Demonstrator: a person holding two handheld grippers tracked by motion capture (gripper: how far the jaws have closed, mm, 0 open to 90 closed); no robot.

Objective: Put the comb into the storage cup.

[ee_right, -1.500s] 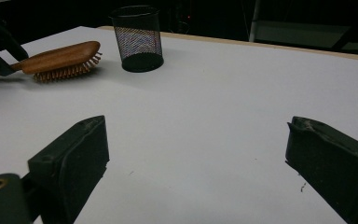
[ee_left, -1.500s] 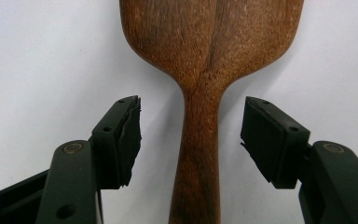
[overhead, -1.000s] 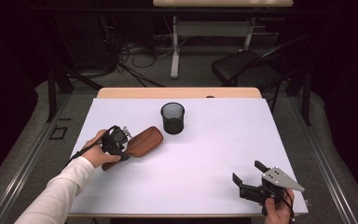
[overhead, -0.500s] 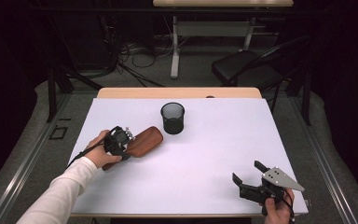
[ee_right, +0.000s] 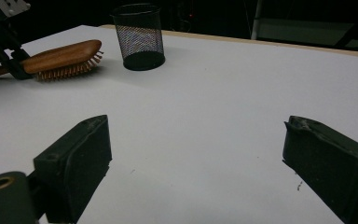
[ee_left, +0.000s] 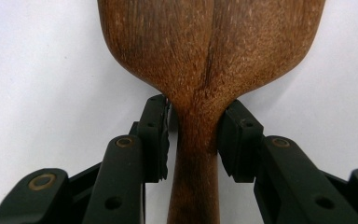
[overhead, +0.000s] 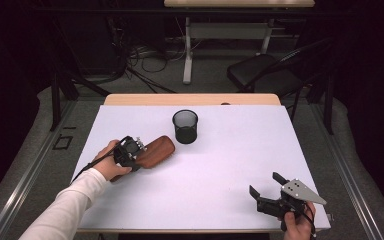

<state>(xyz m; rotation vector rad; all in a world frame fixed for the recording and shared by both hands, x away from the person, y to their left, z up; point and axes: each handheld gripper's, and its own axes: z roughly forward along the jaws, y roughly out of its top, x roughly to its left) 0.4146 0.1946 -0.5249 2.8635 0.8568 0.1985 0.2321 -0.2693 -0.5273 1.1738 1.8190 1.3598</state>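
The left gripper has its jaws pinched on the neck of a wooden hairbrush, just where the handle widens into the head; in the left gripper view both pads press against the wood of the hairbrush from either side. The brush lies bristles-down on the white tabletop, toward its left edge and about midway between the near and far edges, with the head pointing toward the centre. The person's left hand wraps the gripper from behind.

A black mesh cup stands upright just beyond the brush head, near the far edge, close to the head but apart from it. From the right gripper view the cup sits just beside the bristled end of the brush.

The right gripper rests by the near right corner, jaws spread wide with nothing between them. Open white surface lies between it and the brush.
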